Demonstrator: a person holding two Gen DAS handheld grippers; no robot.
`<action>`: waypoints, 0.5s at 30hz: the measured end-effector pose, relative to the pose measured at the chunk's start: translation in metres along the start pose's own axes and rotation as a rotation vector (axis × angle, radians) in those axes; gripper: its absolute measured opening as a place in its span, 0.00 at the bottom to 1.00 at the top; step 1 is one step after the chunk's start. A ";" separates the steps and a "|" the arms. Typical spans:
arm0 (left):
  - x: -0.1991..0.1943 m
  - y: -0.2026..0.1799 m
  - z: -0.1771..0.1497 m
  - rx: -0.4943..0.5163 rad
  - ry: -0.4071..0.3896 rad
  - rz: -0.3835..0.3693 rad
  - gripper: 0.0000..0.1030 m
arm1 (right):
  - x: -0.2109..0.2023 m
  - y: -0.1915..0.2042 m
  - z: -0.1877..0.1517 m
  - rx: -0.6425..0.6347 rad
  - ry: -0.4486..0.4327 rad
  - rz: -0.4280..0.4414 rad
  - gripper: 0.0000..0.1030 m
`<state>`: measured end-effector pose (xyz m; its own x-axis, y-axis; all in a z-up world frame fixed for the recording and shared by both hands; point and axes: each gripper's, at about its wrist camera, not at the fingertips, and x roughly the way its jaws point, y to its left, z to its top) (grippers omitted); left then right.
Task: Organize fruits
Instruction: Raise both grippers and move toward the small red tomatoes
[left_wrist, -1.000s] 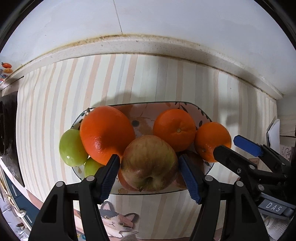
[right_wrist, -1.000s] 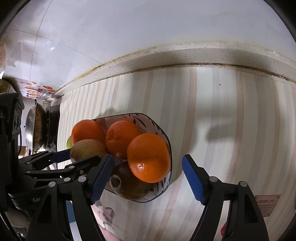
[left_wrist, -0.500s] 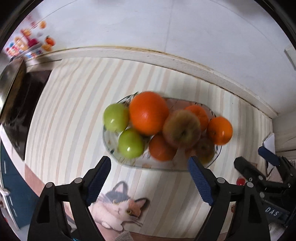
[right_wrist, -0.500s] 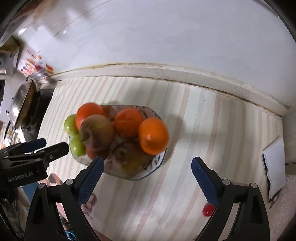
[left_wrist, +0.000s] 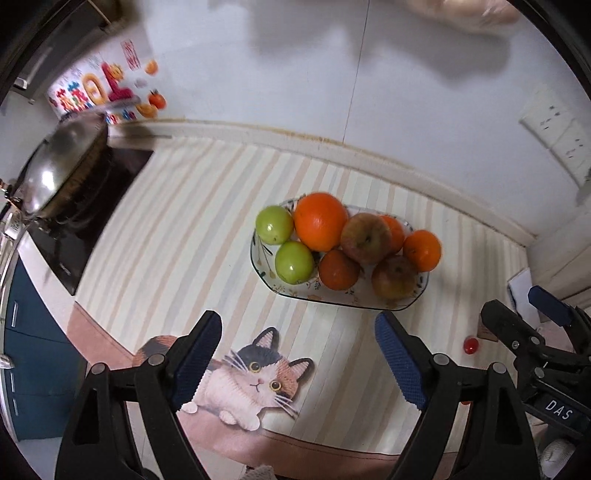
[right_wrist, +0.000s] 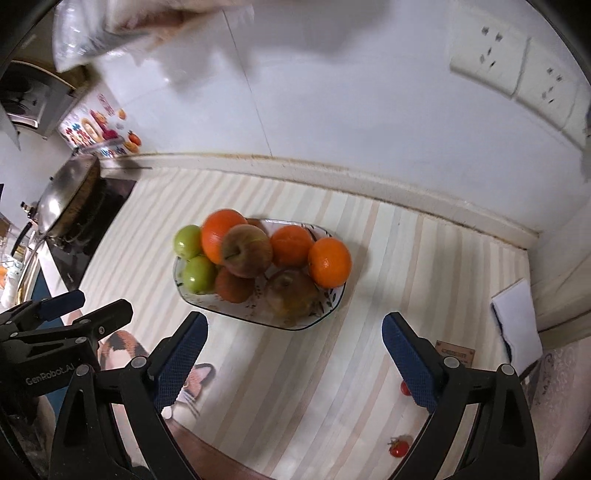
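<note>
A patterned glass plate on the striped mat is piled with fruit. On it lie a big orange, two green apples, a red-green apple, a second apple and smaller oranges. My left gripper hangs open above the mat in front of the plate, with nothing between its pads. My right gripper is also open and empty, higher than the plate's near rim. Its fingers show at the right of the left wrist view.
A lidded wok sits on a black stove at the left. Cherry tomatoes lie on the mat at the right, near a white notepad. Wall sockets are behind. A cat picture marks the mat's front.
Both grippers have lifted up and back from the plate and their jaws have spread. The apple and orange that sat between the pads now rest on the pile.
</note>
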<state>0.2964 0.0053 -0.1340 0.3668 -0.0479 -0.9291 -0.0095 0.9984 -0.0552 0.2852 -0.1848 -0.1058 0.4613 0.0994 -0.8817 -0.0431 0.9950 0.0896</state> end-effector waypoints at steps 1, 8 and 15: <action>-0.008 0.000 -0.003 0.001 -0.018 0.001 0.82 | -0.011 0.002 -0.003 -0.003 -0.017 0.000 0.95; -0.065 0.006 -0.027 -0.001 -0.122 0.005 0.82 | -0.071 0.018 -0.021 -0.034 -0.101 0.012 0.95; -0.097 0.009 -0.053 -0.007 -0.174 -0.002 0.82 | -0.119 0.033 -0.040 -0.062 -0.162 0.021 0.95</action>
<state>0.2114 0.0175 -0.0633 0.5226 -0.0437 -0.8515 -0.0148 0.9981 -0.0603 0.1936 -0.1633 -0.0164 0.5960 0.1236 -0.7934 -0.1070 0.9915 0.0740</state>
